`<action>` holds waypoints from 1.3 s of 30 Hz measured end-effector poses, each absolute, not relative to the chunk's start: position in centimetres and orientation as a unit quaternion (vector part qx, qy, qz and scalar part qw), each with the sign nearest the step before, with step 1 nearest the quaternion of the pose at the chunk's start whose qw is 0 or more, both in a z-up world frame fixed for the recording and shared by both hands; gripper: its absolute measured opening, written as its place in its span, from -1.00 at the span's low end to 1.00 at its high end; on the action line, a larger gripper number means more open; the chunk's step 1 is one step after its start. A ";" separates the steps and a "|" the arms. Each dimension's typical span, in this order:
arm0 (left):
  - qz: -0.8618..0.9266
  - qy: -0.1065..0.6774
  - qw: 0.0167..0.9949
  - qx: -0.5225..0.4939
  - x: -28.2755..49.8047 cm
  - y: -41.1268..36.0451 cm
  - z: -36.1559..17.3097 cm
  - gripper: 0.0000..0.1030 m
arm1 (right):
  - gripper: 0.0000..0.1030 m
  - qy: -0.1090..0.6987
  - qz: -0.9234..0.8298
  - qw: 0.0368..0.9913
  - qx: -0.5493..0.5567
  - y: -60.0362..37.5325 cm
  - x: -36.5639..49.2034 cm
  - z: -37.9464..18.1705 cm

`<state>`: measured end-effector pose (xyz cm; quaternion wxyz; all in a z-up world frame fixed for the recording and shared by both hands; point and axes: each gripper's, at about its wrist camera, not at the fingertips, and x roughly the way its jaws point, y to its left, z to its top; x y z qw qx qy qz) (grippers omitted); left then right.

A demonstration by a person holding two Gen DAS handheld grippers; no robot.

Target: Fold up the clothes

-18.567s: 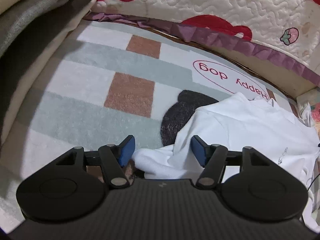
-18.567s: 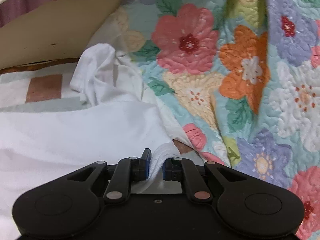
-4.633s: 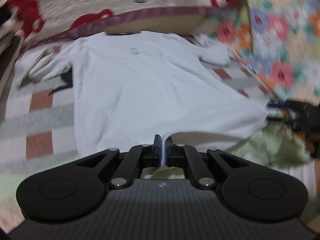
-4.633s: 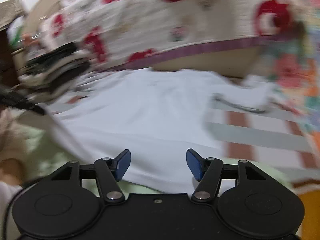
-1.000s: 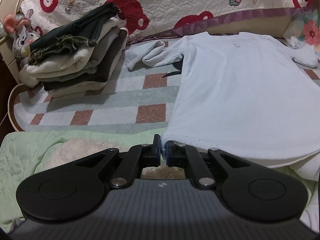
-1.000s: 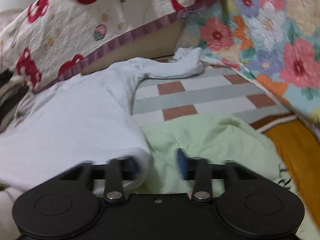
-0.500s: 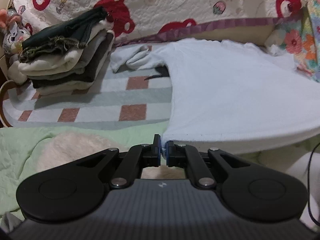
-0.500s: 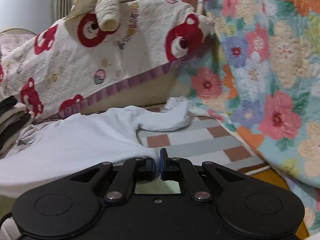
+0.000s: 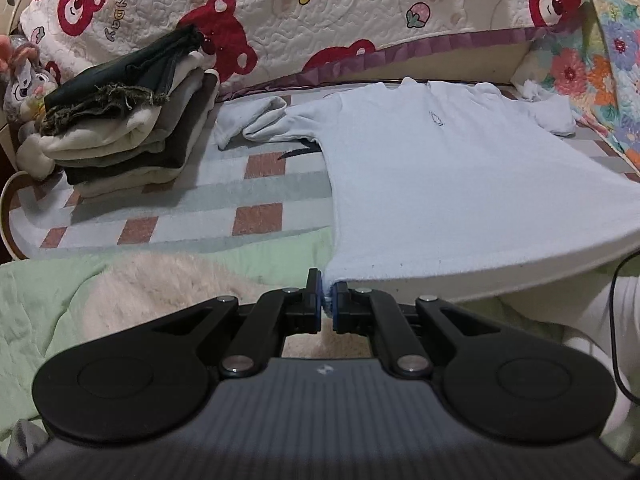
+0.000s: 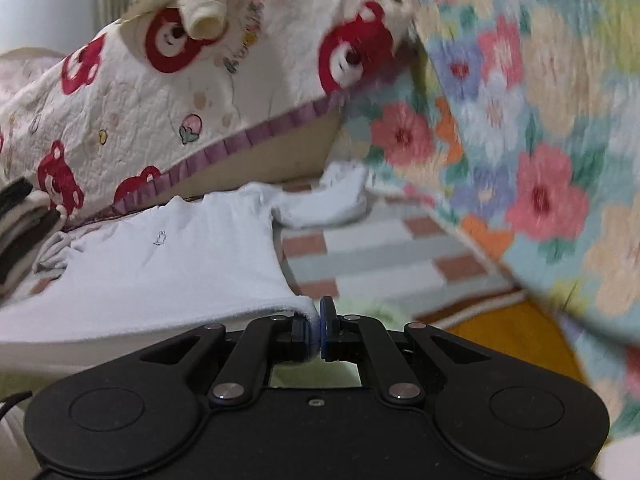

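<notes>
while we hold the white shirt [image 9: 432,184] by its hem, each tool is pinched down on a bottom corner: the left tool [image 9: 328,304] has its blue pads closed on the left corner, the right tool [image 10: 316,332] is closed the same way on the right corner. the hem is lifted off the bed [image 9: 256,188] and stretched between us, while the collar end and both sleeves lie flat on the checked cover near the bear quilt [image 9: 360,8].

we judge the grips to be thin, only the edge of the cloth sits between the pads, so a hard pull or an uneven lift could let one corner slip out and drop the hem crooked. if one tool travels faster than the other, the fold line would skew. the left sleeve [image 9: 256,120] is bunched, and it could get trapped under the body as a lump. the right sleeve [image 10: 332,200] lies close against the flower quilt [image 10: 520,120] and might drag.

we count one shirt in hand, two tools, two sleeves, one stack of folded clothes [image 9: 128,120] of several layers to the left, one plush toy [image 9: 24,80] behind it, and two quilts.
</notes>
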<state>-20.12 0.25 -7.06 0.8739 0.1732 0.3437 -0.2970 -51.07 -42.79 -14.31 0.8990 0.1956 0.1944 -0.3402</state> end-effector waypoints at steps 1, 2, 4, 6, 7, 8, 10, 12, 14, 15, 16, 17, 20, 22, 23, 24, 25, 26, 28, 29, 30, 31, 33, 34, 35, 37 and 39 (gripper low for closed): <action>-0.297 0.343 0.873 0.177 -20.2 0.2 -6.9 -0.92 | -0.92 0.177 -0.334 0.899 0.220 -43.0 -51.4 -14.0; -0.296 0.342 0.873 0.182 -20.4 0.1 -6.7 -0.92 | -0.92 0.164 -0.332 0.901 0.225 -42.8 -51.6 -13.5; -0.295 0.341 0.872 0.190 -20.6 0.0 -6.4 -0.92 | -0.92 0.149 -0.335 0.909 0.198 -41.8 -51.5 -12.0; -0.294 0.340 0.871 0.199 -20.9 -0.2 -6.0 -0.92 | -0.92 0.153 -0.338 0.906 0.203 -41.9 -51.7 -12.5; -0.294 0.339 0.870 0.203 -21.0 -0.3 -5.9 -0.92 | -0.92 0.158 -0.340 0.903 0.210 -42.1 -51.8 -13.1; -0.294 0.338 0.870 0.207 -21.1 -0.3 -5.7 -0.92 | -0.92 0.163 -0.342 0.899 0.217 -42.4 -51.9 -13.7; -0.297 0.351 0.864 0.205 -21.2 -0.4 -5.9 -0.92 | -0.92 0.174 -0.346 0.892 0.232 -42.9 -52.2 -14.8; -0.296 0.346 0.863 0.219 -21.8 -0.5 -5.7 -0.92 | -0.92 0.174 -0.344 0.895 0.225 -42.5 -52.4 -14.5; -0.289 0.336 0.868 0.226 -22.6 -0.3 -5.0 -0.92 | -0.92 0.175 -0.342 0.901 0.204 -41.7 -52.5 -13.6; -0.288 0.329 0.871 0.225 -22.9 -0.2 -4.2 -0.92 | -0.92 0.179 -0.343 0.902 0.191 -41.3 -52.4 -13.3; -0.287 0.324 0.873 0.226 -23.2 -0.2 -3.5 -0.92 | -0.92 0.180 -0.344 0.903 0.184 -41.1 -52.5 -13.1; -0.288 0.322 0.872 0.231 -23.3 -0.3 -3.3 -0.92 | -0.92 0.181 -0.346 0.903 0.178 -40.9 -52.5 -12.9; -0.284 0.347 0.861 0.239 -22.9 -0.4 -4.7 -0.92 | -0.92 0.200 -0.348 0.897 0.183 -41.3 -52.8 -13.7; -0.290 0.372 0.850 0.236 -22.6 -0.4 -6.0 -0.92 | -0.92 0.223 -0.347 0.888 0.204 -42.0 -52.9 -15.4; -0.293 0.381 0.845 0.237 -22.5 -0.5 -6.6 -0.92 | -0.92 0.229 -0.347 0.886 0.207 -42.1 -52.9 -16.0; -0.293 0.377 0.844 0.246 -22.8 -0.6 -6.8 -0.92 | -0.92 0.236 -0.346 0.884 0.206 -42.0 -52.9 -16.5; -0.294 0.375 0.843 0.250 -22.9 -0.6 -7.0 -0.92 | -0.92 0.243 -0.345 0.884 0.201 -41.9 -52.8 -16.8; -0.298 0.377 0.841 0.250 -23.0 -0.6 -7.1 -0.92 | -0.92 0.249 -0.344 0.884 0.196 -41.7 -52.7 -17.0; -0.296 0.380 0.839 0.251 -22.9 -0.6 -7.4 -0.92 | -0.92 0.254 -0.342 0.883 0.195 -41.7 -52.6 -17.2; -0.296 0.382 0.839 0.251 -22.9 -0.5 -7.5 -0.91 | -0.92 0.255 -0.342 0.883 0.197 -41.7 -52.7 -17.3; -0.295 0.383 0.838 0.251 -22.8 -0.5 -7.7 -0.91 | -0.92 0.256 -0.342 0.882 0.198 -41.7 -52.7 -17.3; -0.295 0.388 0.837 0.248 -22.7 -0.4 -7.9 -0.91 | -0.92 0.257 -0.341 0.882 0.199 -41.8 -52.7 -17.4; -0.294 0.398 0.835 0.241 -22.5 -0.2 -8.3 -0.91 | -0.91 0.260 -0.340 0.881 0.201 -41.8 -52.7 -17.5; -0.294 0.403 0.834 0.237 -22.4 -0.2 -8.5 -0.91 | -0.91 0.261 -0.340 0.881 0.203 -41.9 -52.7 -17.6; -0.294 0.407 0.833 0.234 -22.3 -0.1 -8.7 -0.89 | -0.91 0.262 -0.339 0.880 0.204 -41.9 -52.7 -17.6; -0.293 0.418 0.830 0.224 -22.1 0.1 -9.1 -0.88 | -0.90 0.264 -0.339 0.879 0.206 -42.0 -52.8 -17.8; -0.293 0.430 0.829 0.203 -21.5 0.6 -9.1 -0.80 | -0.88 0.267 -0.338 0.878 0.209 -42.1 -52.8 -17.9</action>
